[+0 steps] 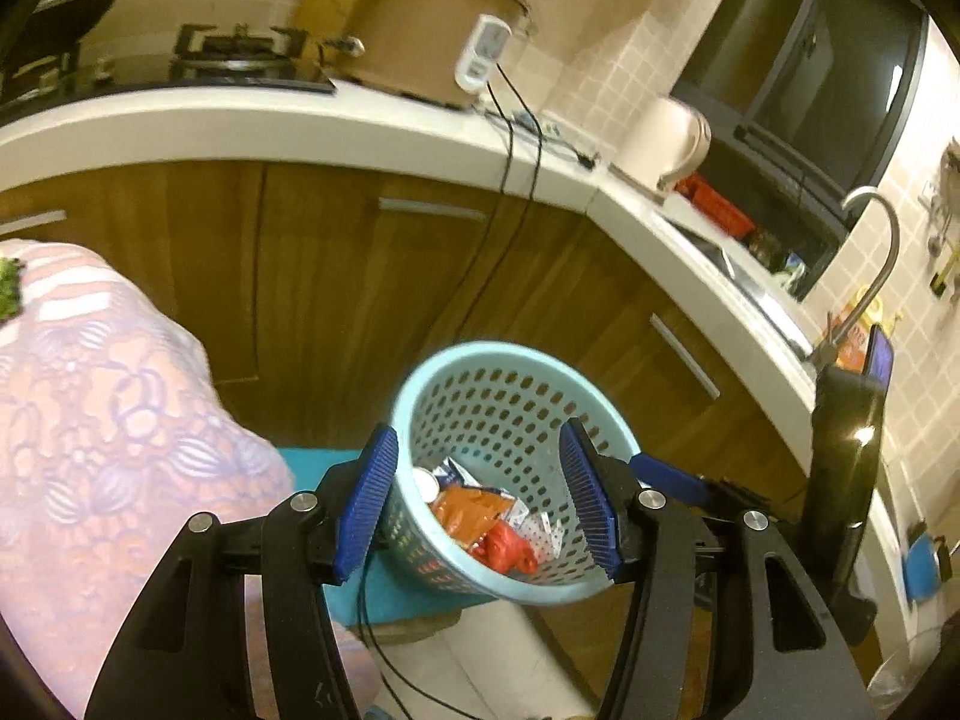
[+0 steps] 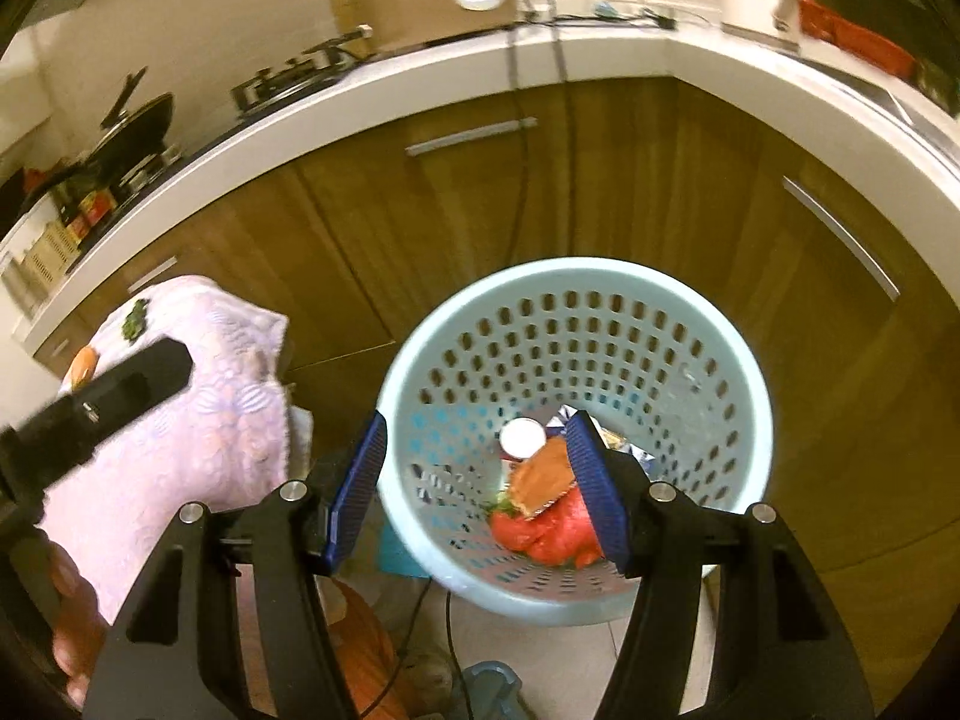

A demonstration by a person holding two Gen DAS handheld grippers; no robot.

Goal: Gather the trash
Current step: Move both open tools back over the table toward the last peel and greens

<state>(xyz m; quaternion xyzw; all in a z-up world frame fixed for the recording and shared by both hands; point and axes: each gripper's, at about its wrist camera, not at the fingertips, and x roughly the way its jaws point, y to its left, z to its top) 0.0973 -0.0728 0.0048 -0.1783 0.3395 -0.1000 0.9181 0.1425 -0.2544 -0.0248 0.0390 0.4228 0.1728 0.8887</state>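
1. Two grippers hang above the basket (image 1: 516, 468), a pale blue perforated bin on the floor before the wooden cabinets (image 1: 360, 276).
2. Left gripper (image 1: 480, 504): jaws spread wide, nothing between the pads; they frame the basket's mouth from above.
3. Right gripper (image 2: 477, 492): jaws likewise spread and empty; its right pad hides part of the trash.
4. Trash (image 2: 540, 510) lies at the basket bottom: a red crumpled bag, an orange wrapper (image 1: 474, 504), a white round lid (image 2: 522, 438), and silvery scraps too blurred to name.
5. Left of the basket, a pink patterned cloth (image 1: 120, 420) drapes over something hidden; a green bit (image 2: 135, 321) sits on top, unclear what.
6. Beside the basket's base a blue surface (image 1: 312, 462) shows, mostly covered.
7. Behind the basket, the counter (image 1: 300, 126) carries a cooker (image 1: 432, 24) and a kettle (image 1: 666, 144), both motion-blurred.
8. A black device (image 2: 102, 402) cuts across the cloth in the right view.
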